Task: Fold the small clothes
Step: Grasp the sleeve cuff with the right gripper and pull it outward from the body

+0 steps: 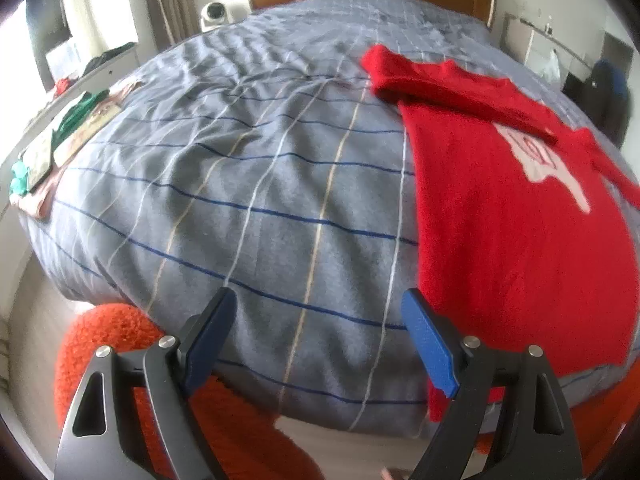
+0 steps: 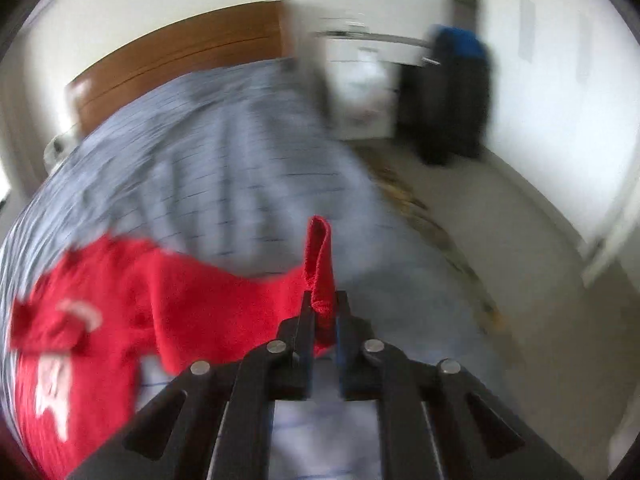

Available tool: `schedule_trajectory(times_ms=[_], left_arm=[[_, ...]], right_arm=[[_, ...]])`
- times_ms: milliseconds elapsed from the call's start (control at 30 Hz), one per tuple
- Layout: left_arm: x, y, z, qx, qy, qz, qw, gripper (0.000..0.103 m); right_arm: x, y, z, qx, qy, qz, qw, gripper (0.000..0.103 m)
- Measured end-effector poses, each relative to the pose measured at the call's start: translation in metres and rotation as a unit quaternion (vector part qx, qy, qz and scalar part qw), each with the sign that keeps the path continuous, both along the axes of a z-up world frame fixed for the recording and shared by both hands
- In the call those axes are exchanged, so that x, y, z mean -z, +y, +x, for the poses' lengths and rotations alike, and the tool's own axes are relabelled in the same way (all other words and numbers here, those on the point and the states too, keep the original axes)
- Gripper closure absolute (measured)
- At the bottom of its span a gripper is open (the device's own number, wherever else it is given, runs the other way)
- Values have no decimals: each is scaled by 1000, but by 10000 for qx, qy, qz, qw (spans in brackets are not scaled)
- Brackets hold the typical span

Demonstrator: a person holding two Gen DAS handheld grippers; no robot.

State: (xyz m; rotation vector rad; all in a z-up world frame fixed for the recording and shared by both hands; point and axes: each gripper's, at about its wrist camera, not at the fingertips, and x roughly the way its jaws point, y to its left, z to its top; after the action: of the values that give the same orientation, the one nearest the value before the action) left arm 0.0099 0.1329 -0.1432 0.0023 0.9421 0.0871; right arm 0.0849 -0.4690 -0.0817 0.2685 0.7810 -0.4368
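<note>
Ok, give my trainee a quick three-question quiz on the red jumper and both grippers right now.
1. True or false: the left gripper grips the red knitted jumper.
2. What does the right gripper pinch? A) the grey checked bedcover B) the jumper's sleeve C) nothing
3. Fill in: the jumper lies on the ____.

Key: 1 false, its jaws stand open and empty; 2 B; 3 bedcover.

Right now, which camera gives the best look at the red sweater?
The left wrist view: the sweater lies sharp and nearly whole on the bed, one sleeve folded across its white emblem. The right wrist view is blurred, showing part of the sweater and a sleeve end clamped in the right hand-held gripper.
</note>
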Motion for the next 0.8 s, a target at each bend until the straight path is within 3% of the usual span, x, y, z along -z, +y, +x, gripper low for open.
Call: schedule_trajectory(times_ms=[233,433,600,800], left_arm=[[3,-10,-3,107,-11,364,9993,17],[5,-7,-1,50,50,359,9993,17],[4,-8,-4,67,34,368,9993,17],[5,-8,-3,67,81,352,9993,17]], right_arm=[[59,-53,-31,647,183,934,9934,95],[86,-82,-47,980,148,1593,9823,96],[88,-87,-49,874,244,1647,9822,95],[64,-99,-77,1164,-91,1442,9826,90]])
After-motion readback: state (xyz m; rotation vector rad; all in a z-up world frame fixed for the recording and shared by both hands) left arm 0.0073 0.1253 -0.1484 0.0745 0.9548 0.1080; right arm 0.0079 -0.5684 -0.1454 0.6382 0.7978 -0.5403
